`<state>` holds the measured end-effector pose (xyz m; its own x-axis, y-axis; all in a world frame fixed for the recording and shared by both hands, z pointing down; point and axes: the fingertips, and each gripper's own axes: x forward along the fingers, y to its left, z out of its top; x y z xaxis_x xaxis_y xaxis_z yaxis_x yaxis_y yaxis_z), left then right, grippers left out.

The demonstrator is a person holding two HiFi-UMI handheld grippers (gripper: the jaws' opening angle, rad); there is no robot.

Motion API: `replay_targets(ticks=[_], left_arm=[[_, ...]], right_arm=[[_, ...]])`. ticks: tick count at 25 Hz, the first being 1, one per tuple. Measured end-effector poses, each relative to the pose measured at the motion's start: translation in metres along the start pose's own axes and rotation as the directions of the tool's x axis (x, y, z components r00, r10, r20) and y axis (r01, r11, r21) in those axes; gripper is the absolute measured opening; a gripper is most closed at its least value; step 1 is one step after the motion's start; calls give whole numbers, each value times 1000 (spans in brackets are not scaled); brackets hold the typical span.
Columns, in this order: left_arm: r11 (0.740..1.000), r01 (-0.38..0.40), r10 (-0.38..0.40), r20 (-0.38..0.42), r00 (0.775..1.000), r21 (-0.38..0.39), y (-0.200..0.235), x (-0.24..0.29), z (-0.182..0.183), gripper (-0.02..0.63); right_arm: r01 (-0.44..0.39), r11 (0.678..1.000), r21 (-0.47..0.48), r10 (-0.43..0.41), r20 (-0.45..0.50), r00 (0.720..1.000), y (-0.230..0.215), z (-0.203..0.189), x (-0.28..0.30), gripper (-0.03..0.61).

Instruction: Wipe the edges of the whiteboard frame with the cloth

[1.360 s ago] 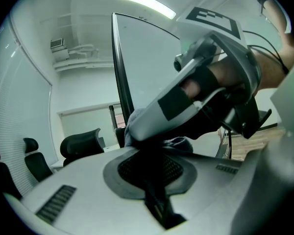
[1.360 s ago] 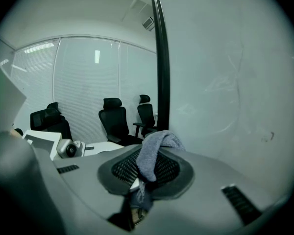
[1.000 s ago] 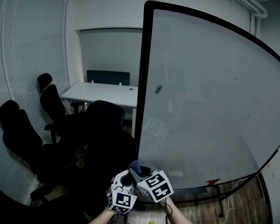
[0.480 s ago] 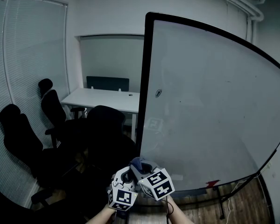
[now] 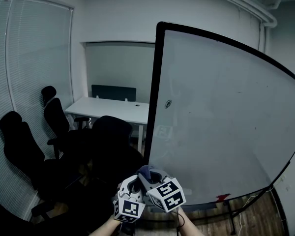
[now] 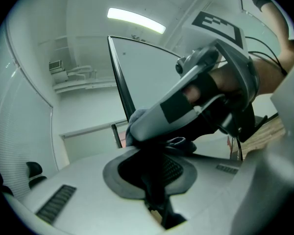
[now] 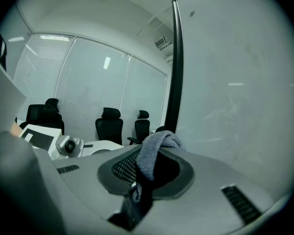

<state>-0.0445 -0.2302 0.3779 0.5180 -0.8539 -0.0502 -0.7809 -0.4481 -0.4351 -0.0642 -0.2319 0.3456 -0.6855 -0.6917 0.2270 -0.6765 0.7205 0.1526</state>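
Note:
The whiteboard (image 5: 221, 117) stands upright on the right, and its black frame edge (image 5: 155, 97) runs down its left side. Both grippers are held low, close together, just in front of the frame's lower left part. My right gripper (image 5: 148, 177) is shut on a grey-blue cloth (image 5: 145, 171). In the right gripper view the cloth (image 7: 156, 148) bulges out between the jaws, with the frame edge (image 7: 176, 67) straight beyond it. My left gripper (image 5: 130, 187) sits beside it, jaws together. The left gripper view has the right gripper's body (image 6: 206, 97) close in front of the left jaws.
Several black office chairs (image 5: 19, 146) stand at the left along the window blinds (image 5: 34, 63). A white desk (image 5: 113, 108) is at the back behind the board. The board's stand foot (image 5: 233, 215) rests on the wooden floor at the lower right.
The head view has tilted upward, so the whiteboard sits lower in the picture. Both grippers stay at the bottom centre, the cloth still in the right one.

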Motion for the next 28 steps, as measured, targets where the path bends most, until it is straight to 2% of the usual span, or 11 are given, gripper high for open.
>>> replay_targets(ticks=[24, 28], left_arm=[[998, -25, 19, 117, 993, 53, 27, 7, 55, 43], [998, -32, 25, 113, 993, 56, 31, 8, 61, 43]], right_arm=[[61, 991, -120, -50, 95, 994, -13, 57, -15, 58], [66, 989, -131, -51, 112, 992, -15, 66, -17, 58]])
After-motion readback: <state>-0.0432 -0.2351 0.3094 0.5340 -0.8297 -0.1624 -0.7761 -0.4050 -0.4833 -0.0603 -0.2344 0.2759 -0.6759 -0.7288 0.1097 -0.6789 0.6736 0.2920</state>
